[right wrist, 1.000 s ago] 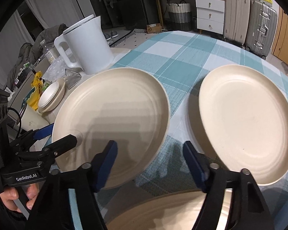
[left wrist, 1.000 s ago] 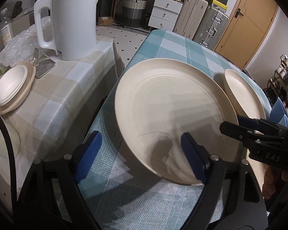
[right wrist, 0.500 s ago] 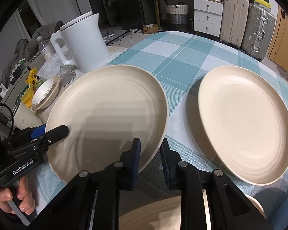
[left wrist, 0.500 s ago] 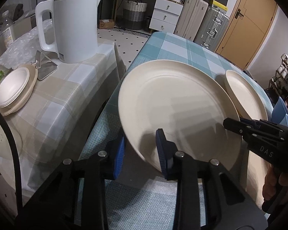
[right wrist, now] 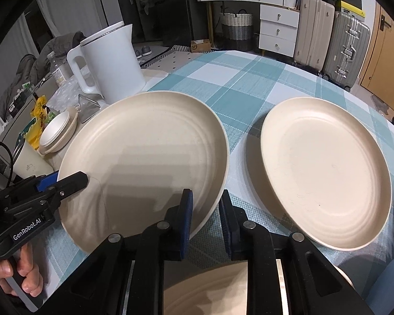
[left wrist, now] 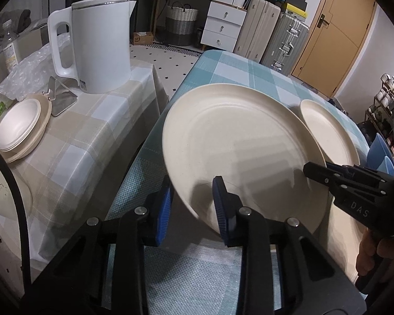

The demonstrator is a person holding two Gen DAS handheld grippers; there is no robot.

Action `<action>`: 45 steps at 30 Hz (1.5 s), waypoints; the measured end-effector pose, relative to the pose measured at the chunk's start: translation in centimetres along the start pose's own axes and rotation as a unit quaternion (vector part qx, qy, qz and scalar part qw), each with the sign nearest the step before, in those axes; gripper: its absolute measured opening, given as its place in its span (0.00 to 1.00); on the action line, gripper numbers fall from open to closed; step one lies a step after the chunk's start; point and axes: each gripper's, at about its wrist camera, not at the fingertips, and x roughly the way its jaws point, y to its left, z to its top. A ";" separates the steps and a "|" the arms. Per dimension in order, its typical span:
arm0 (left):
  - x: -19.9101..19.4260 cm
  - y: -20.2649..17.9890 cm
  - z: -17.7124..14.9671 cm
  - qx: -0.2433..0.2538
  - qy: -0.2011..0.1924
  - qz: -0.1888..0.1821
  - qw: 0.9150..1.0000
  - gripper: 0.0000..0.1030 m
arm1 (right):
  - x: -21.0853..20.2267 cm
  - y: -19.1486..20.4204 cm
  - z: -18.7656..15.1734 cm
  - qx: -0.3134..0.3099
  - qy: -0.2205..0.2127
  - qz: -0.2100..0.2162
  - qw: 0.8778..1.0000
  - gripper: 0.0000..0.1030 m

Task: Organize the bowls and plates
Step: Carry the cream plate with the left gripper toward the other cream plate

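A large cream plate (left wrist: 236, 144) lies on the teal checked tablecloth (left wrist: 239, 71). My left gripper (left wrist: 193, 207) is shut on its near rim, one blue pad under and one on top. Across the plate, my right gripper (left wrist: 320, 170) pinches the right rim. In the right wrist view the same plate (right wrist: 144, 152) has the right gripper (right wrist: 206, 204) shut on its near right rim and the left gripper (right wrist: 68, 179) on its left rim. A second cream plate (right wrist: 323, 170) lies beside it to the right. A third plate (right wrist: 205, 294) shows partly under the right gripper.
A side table with a beige checked cloth (left wrist: 78, 131) holds a white kettle (left wrist: 97, 44), stacked cream bowls on a plate (left wrist: 18, 128) and a metal stand (left wrist: 60, 97). Blue bowls (left wrist: 378, 152) sit at the far right. A narrow gap separates the two tables.
Both grippers went from wide open around the plate's rim to shut on it. In the last half second they have held still.
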 end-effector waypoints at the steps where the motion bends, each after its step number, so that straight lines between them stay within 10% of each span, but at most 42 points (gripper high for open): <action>1: -0.2 0.0 0.1 0.001 -0.002 -0.001 1.000 0.27 | -0.2 0.0 -0.1 0.001 -0.002 -0.001 1.000 0.20; 45: -9.5 -10.6 -2.8 0.110 -0.034 -0.052 0.992 0.27 | -14.3 -3.6 -6.1 0.055 -0.069 -0.055 0.995 0.21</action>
